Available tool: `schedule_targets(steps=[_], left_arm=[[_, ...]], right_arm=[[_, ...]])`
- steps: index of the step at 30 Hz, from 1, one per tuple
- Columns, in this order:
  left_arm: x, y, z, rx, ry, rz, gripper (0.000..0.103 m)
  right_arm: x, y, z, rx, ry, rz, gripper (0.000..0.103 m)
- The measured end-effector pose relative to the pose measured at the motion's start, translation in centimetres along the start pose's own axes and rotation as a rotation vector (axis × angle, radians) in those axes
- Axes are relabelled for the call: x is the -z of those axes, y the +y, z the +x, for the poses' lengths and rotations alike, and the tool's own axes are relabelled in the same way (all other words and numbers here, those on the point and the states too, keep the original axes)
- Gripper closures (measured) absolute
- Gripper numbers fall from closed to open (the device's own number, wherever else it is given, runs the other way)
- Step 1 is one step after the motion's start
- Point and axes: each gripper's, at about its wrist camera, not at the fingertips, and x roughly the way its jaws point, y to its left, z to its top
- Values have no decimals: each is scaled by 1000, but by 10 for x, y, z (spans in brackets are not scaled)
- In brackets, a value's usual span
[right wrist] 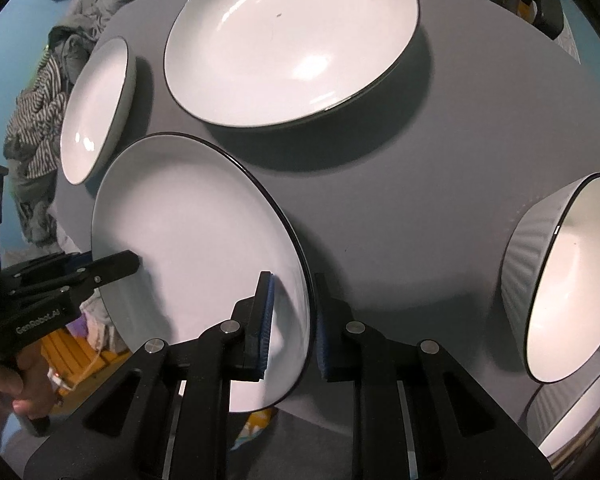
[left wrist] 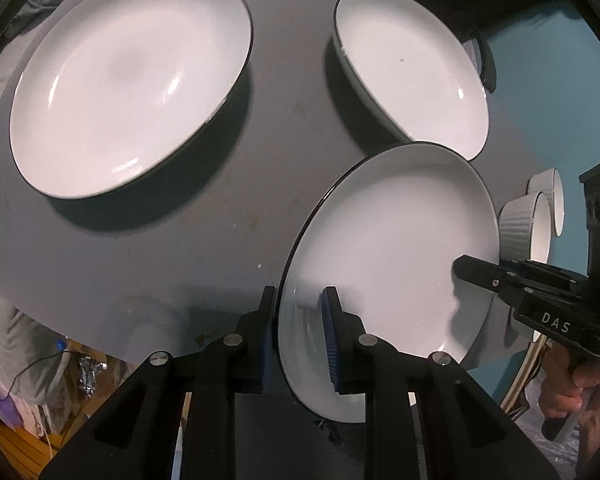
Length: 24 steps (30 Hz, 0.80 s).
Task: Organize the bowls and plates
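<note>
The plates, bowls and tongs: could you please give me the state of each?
Held plate: lifted, tilted, gripped at both edges.
Two other plates: flat on the table, empty.
Ribbed bowls: on the table, empty.
Left tongs: clamped on rim.
Right tongs: clamped on rim.

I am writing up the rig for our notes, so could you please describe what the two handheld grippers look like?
Both are matte black, with angular linkage arms joined by round silver pivot pins. The left gripper and the right gripper each have two flat fingers faced with ribbed blue pads. White lettering marks their sides: "DAS" on the right one, "GenRobot.AI" on the left. Each has a black pistol-style handle. No sleeves show.
</note>
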Motion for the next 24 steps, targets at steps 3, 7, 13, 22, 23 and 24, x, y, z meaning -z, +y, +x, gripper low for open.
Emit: schedule_targets(steps=[3,7,13,22,23,24], left_arm=[[-6,-5,-6,-14,-14,12,82],[-17,-10,-11,-21,-25,16,82],[-36,-22,-15,-21,-46,28,82],[-74,-35,-17,-39,-70,55,82],[-78,-36,-17,-39,-71,57,82],[-81,-37,-16,-40,-71,59,82]], right_arm=[[-2,-1,-3,-4,-4,8,85],[-2,0,-8,4,-21,4,85],[-8,-3,-20,18,-47,-1,85],[-24,-11,-30,18,-80,9,85],[-25,-13,-30,17,-81,11,85],[-27,-14,-32,14,-81,15,85]])
